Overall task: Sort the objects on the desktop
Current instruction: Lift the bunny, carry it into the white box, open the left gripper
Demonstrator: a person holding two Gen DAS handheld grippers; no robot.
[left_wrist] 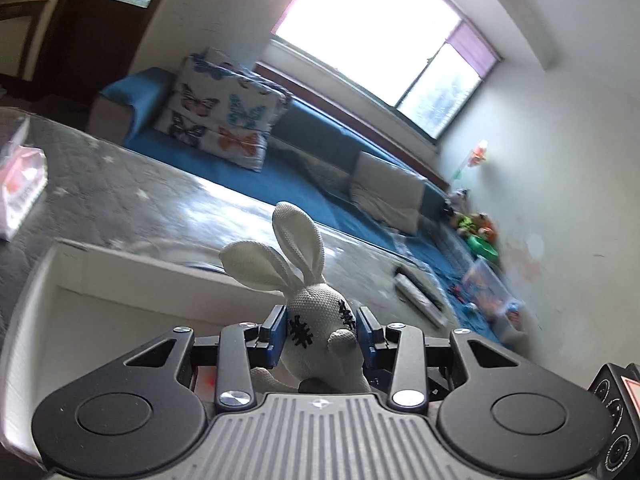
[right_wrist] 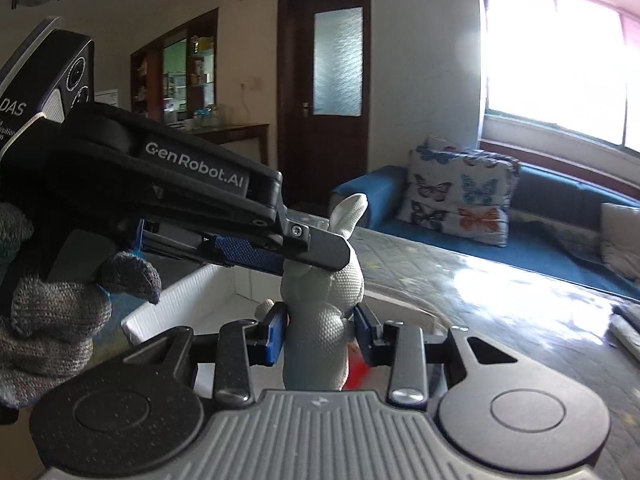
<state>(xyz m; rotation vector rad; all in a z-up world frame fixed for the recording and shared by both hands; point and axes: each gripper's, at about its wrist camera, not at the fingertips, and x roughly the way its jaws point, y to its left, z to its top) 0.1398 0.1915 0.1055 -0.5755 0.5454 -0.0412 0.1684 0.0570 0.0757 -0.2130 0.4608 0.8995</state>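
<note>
A white knitted rabbit toy [left_wrist: 320, 316] with long ears and black stitched eyes is held by both grippers at once. My left gripper [left_wrist: 322, 330] is shut on its head, blue pads against both cheeks. In the right wrist view my right gripper [right_wrist: 320, 330] is shut on the rabbit's body [right_wrist: 320, 344], while the left gripper [right_wrist: 312, 258] reaches in from the left and clamps the head above. The toy hangs over a white open box [left_wrist: 100, 280], which also shows in the right wrist view [right_wrist: 192, 292].
The box stands on a grey patterned glass-topped table [left_wrist: 160, 188]. A white and pink packet [left_wrist: 20, 184] lies at the table's left. A long grey object [left_wrist: 420, 292] lies near its far edge. A blue sofa [left_wrist: 320, 152] with cushions runs behind, under a window.
</note>
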